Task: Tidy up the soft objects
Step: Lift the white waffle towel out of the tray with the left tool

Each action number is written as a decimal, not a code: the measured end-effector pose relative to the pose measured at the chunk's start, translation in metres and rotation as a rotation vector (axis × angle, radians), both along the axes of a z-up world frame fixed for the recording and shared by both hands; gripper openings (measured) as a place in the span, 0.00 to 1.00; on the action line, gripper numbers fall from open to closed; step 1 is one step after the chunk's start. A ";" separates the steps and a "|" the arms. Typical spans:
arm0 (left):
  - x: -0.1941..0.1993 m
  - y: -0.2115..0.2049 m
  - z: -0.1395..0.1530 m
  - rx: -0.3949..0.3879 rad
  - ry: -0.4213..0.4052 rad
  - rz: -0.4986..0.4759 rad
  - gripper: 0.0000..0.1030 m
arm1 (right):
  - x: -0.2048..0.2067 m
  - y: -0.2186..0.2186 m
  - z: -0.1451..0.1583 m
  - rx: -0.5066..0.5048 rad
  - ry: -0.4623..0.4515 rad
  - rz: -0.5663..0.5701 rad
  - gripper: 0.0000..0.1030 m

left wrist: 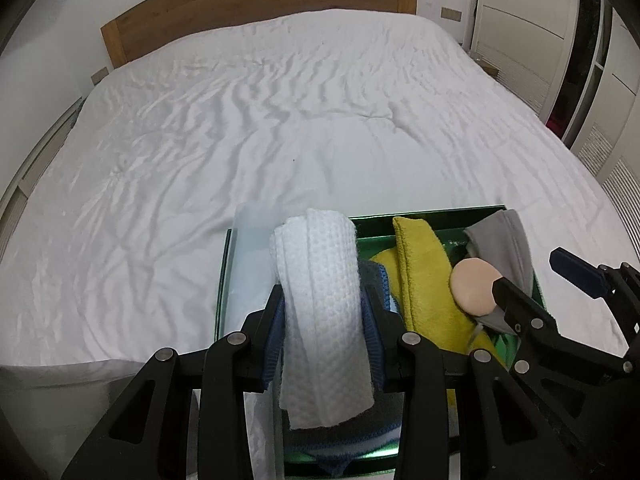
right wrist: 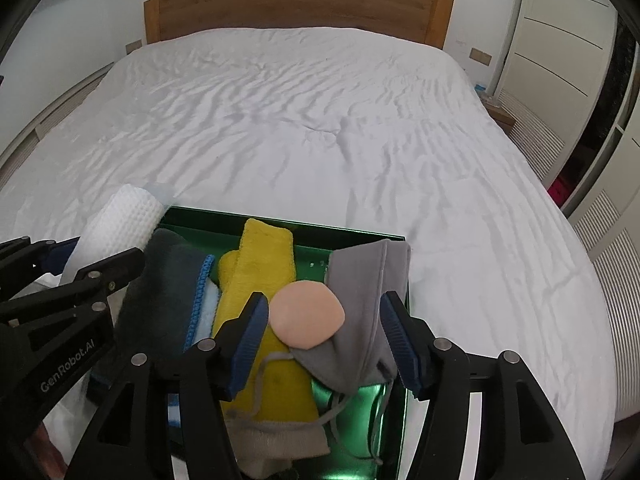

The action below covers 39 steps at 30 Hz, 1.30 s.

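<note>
Gripping: left gripper [left wrist: 323, 312] has the rolled white waffle towel [left wrist: 320, 300] pinched between its blue pads, jaws narrow, roll standing lengthwise between the fingers.
Roll position: above the left part of the green tray [right wrist: 360, 236], over the dark grey cloth with blue trim [right wrist: 172, 288].
Right gripper [right wrist: 324, 320]: jaws well apart, pads clear of everything; the peach round pad [right wrist: 306, 316] and grey pouch [right wrist: 360, 300] sit between them, untouched.
Tray: on the near end of the white bed [right wrist: 300, 120].
Tray contents: dark grey cloth at the left side, yellow towel [right wrist: 260, 272] in the middle, grey pouch along the right wall, peach pad lying on the pouch and the yellow towel.
Pouch cord: trails toward the tray's near edge.
Headboard [right wrist: 296, 4]: wooden, at the end of the bed far from the tray.
</note>
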<state>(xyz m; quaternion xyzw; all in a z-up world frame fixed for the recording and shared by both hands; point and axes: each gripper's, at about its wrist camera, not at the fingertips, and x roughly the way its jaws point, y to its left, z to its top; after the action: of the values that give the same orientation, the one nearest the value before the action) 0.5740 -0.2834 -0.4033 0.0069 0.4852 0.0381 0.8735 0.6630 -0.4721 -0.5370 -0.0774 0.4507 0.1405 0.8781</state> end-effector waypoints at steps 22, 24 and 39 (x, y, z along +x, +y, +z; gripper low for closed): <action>-0.147 -0.005 0.059 -0.153 -0.064 -0.176 0.31 | -0.149 -0.022 0.066 -0.143 -0.008 -0.114 0.62; -0.181 0.005 0.066 -0.163 -0.065 -0.227 0.31 | -0.181 -0.011 0.074 -0.154 0.002 -0.104 0.62; -0.392 0.287 0.067 0.004 0.085 -0.081 0.32 | -0.399 0.194 0.121 0.049 0.138 0.019 0.62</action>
<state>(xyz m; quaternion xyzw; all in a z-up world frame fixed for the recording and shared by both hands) 0.1820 0.0032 -0.3359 0.0297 0.5213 0.0035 0.8529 0.2640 -0.2780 -0.4162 -0.0504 0.5060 0.1650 0.8451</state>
